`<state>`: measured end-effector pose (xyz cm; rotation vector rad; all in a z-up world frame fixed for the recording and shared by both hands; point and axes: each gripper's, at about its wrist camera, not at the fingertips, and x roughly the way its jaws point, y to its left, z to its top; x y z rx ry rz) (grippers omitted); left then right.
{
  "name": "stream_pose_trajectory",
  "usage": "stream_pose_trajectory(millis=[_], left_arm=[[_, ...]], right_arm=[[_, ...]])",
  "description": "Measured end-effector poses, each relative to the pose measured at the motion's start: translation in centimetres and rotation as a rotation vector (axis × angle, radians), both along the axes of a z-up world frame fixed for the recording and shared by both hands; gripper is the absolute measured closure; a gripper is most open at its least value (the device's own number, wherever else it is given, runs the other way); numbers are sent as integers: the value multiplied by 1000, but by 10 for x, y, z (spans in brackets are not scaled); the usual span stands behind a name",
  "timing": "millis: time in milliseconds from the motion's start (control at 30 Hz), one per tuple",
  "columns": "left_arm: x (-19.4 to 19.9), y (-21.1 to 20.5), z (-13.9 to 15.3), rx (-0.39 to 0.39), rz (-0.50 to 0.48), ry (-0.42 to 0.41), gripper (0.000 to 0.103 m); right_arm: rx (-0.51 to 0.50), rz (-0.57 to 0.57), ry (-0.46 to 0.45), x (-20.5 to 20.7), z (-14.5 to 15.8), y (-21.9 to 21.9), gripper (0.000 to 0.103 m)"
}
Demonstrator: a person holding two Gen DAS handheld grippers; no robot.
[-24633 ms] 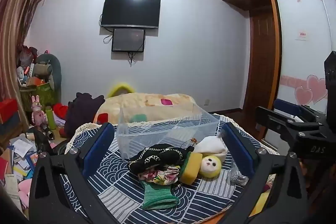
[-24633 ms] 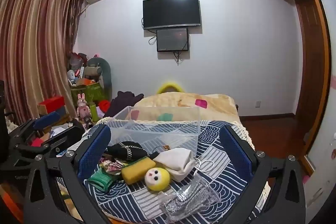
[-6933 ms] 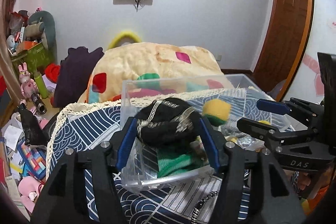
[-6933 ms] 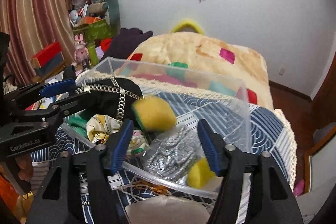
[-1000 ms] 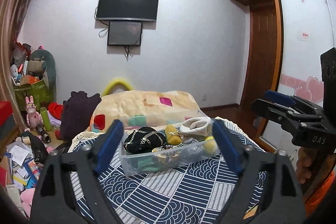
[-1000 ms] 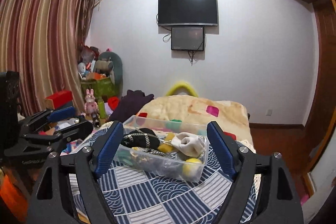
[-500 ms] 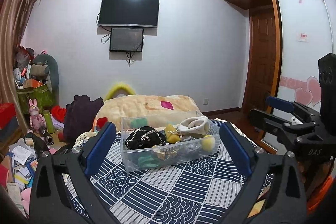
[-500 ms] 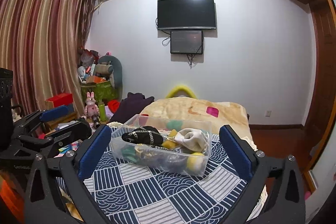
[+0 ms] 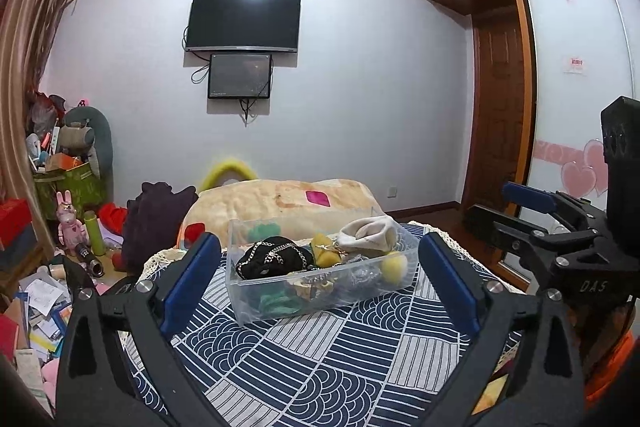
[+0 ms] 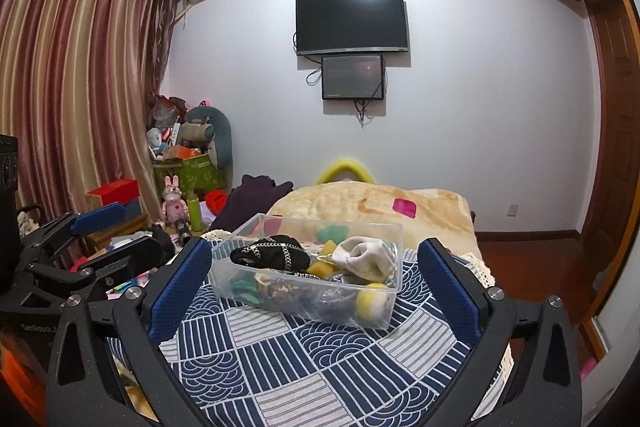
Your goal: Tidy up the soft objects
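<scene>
Both pulled back, jaws apart, empty: left hand-held gripper, right hand-held gripper. A second ago they sat nearer the clear bin; looks like sorting is done. Bin sits frame centre on the patterned table, which is bare around it. Inside, one each: black chained cloth, white sock, yellow ball, sponge, green cloth, steel scourer.
</scene>
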<state>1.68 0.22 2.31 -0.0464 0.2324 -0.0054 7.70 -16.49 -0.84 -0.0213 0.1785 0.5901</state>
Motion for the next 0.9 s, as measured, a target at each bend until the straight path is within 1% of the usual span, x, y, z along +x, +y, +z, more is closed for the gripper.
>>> stream_pose_trajectory(millis=[600,900], left_arm=[[-1,0,0,-8,-1,-1,2],[-2,1,1,-11,-1,-4,2]], right_arm=[[7,6,2,-4,3,-2,0],[26,0,5,-3,4,-4,0]])
